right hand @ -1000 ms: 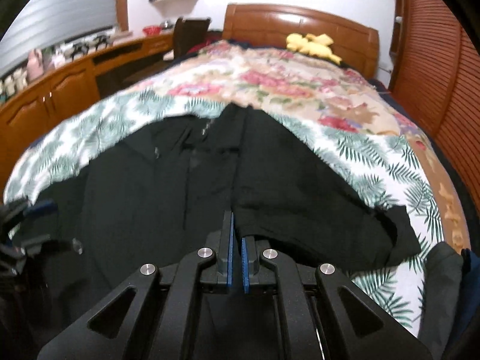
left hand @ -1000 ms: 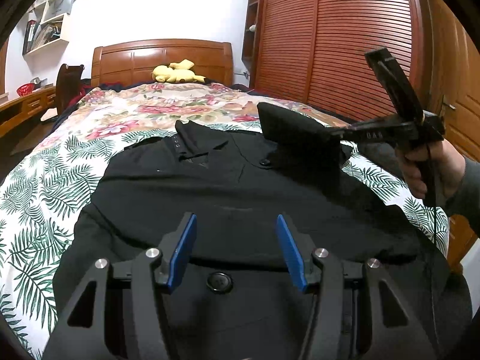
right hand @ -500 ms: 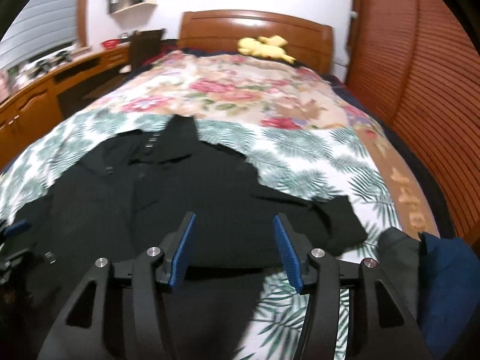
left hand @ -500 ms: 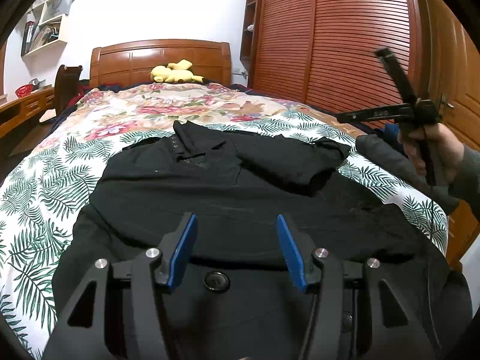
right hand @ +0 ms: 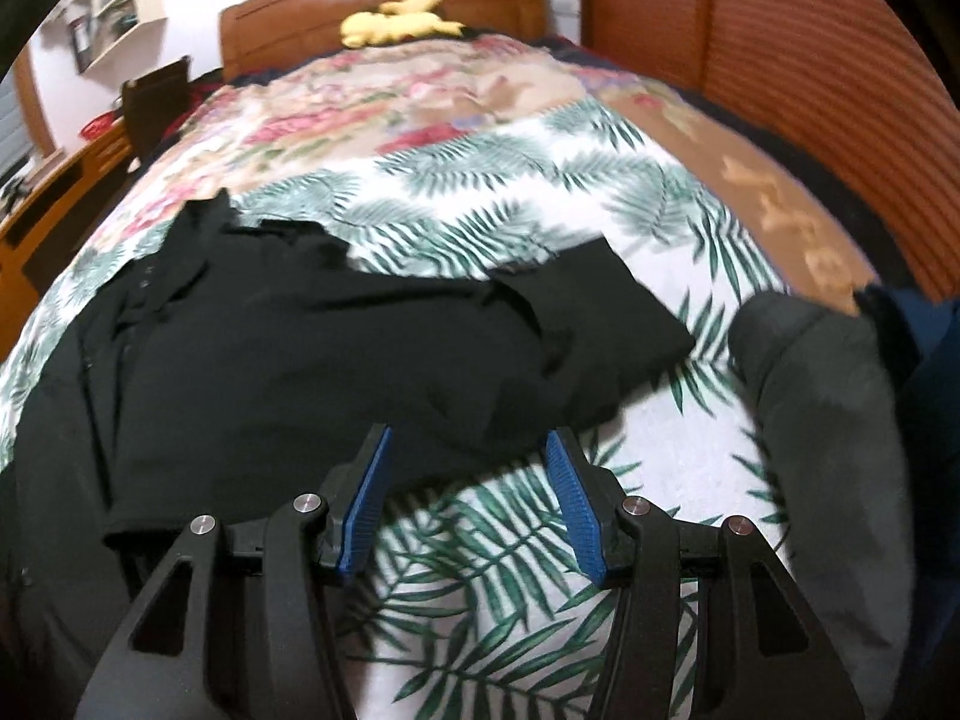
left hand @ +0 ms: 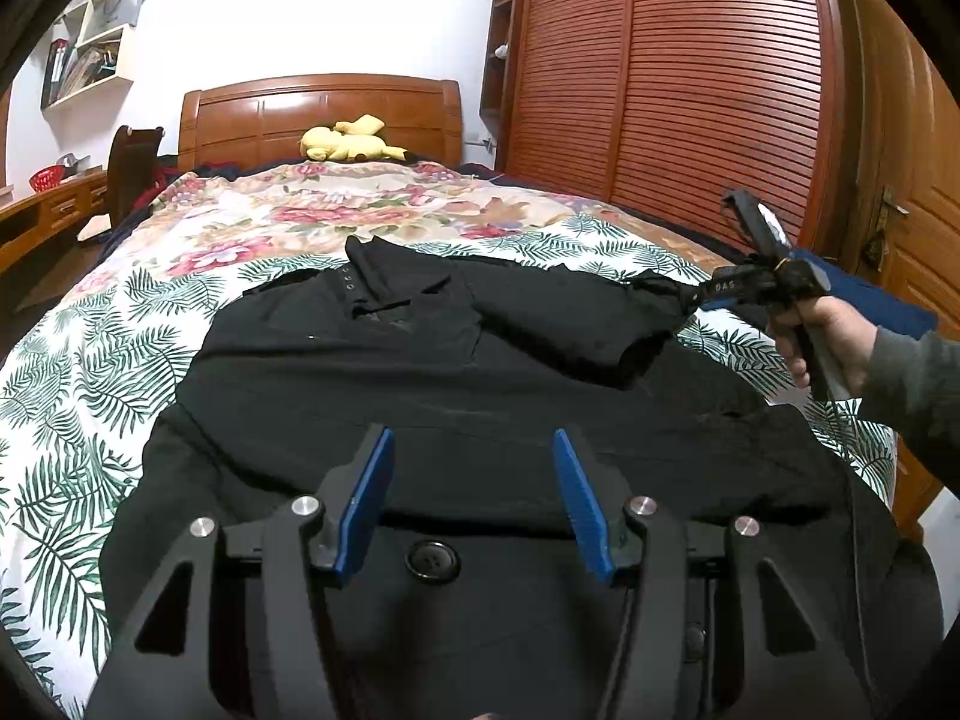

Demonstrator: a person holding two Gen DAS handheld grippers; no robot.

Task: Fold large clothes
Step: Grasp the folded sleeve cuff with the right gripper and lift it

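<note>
A large black button-up coat (left hand: 456, 396) lies flat on the bed, collar toward the headboard; it also shows in the right wrist view (right hand: 288, 348). Its right sleeve (left hand: 576, 318) is folded across the chest, cuff (right hand: 606, 306) pointing right. My left gripper (left hand: 471, 501) is open and empty, low over the coat's hem near a button (left hand: 431, 561). My right gripper (right hand: 465, 498) is open and empty, just off the coat's right edge over the bedspread. In the left wrist view it hovers beside the cuff.
The bed has a palm-leaf and floral bedspread (left hand: 78, 372). A yellow plush toy (left hand: 345, 141) lies at the wooden headboard. Grey and blue clothes (right hand: 834, 408) are piled at the bed's right edge. A slatted wardrobe (left hand: 690, 78) stands right, a desk (left hand: 42, 210) left.
My right gripper let go of the sleeve, leaving it folded over the chest, opened, and pulled back right and down to the cuff. My left gripper has not moved.
</note>
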